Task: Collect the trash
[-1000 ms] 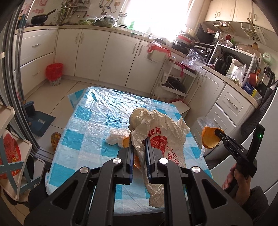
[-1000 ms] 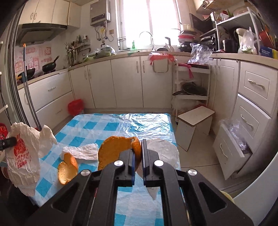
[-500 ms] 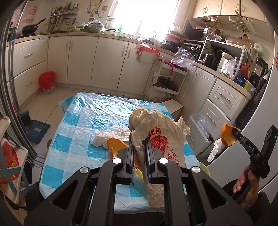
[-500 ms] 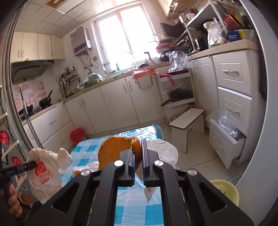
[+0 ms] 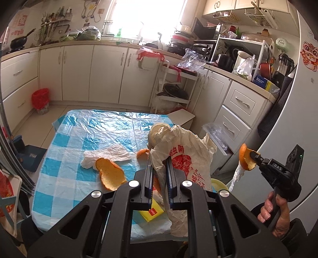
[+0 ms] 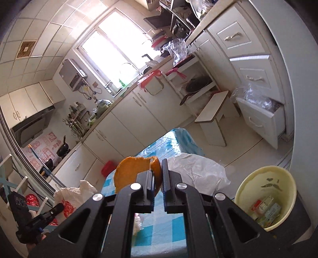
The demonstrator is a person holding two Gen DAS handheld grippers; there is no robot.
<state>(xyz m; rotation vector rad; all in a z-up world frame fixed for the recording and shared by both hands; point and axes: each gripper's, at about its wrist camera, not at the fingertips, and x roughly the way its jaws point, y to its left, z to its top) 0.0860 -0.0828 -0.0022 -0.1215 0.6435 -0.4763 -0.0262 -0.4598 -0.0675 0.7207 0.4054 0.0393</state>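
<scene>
Right gripper [image 6: 158, 174] around orange peel [image 6: 131, 170]

Blown-out window [image 5: 147, 17] glare, sharp frames, fisheye-bent edges.

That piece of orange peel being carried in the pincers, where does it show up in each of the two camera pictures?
Left wrist view: the orange peel is far right, pinched at the tip of the right gripper, off the table's edge.
Right wrist view: the same peel is bottom centre, clamped between that gripper's own fingers.
Shared landmark: the white stool beside the table.
</scene>
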